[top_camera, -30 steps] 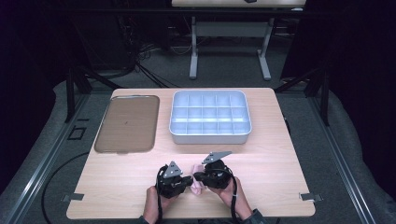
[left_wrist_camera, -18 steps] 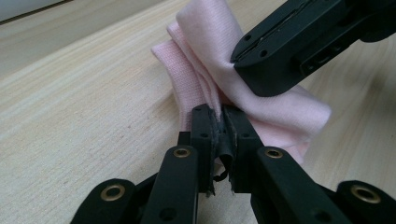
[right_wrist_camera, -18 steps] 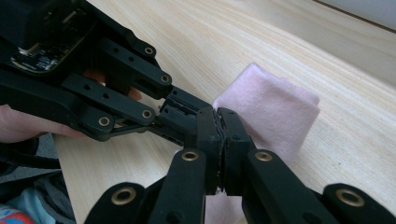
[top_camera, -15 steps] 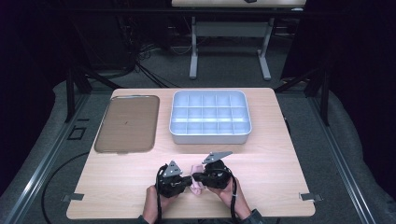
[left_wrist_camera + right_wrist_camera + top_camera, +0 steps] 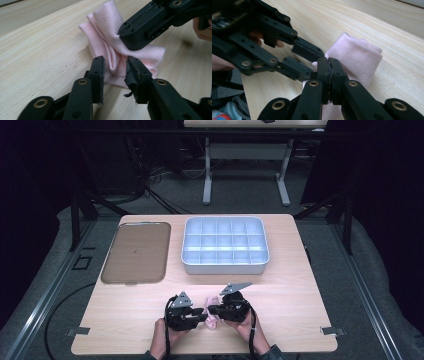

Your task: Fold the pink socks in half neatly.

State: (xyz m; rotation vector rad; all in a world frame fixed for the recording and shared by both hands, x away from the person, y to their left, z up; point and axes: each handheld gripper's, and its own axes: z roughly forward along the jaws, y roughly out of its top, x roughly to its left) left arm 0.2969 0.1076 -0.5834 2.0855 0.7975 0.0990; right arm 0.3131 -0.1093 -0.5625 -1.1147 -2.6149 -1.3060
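Nothing shifted since earlier frames | pink cloth bunched at near table edge | right gripper clamped on cloth | left gripper parted, fold directly ahead between jaws, nearer

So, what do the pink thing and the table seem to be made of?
The pink thing looks like soft knitted cloth: fine ribbed weave, limp folds, matte. The table looks like pale wood or wood-look laminate: long grain lines, smooth, slightly shiny surface.

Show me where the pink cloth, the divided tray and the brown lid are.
pink cloth (image 5: 105, 22), left gripper view, upper fold.
divided tray (image 5: 224, 268), high view, near rim.
brown lid (image 5: 136, 251), high view, flat centre.
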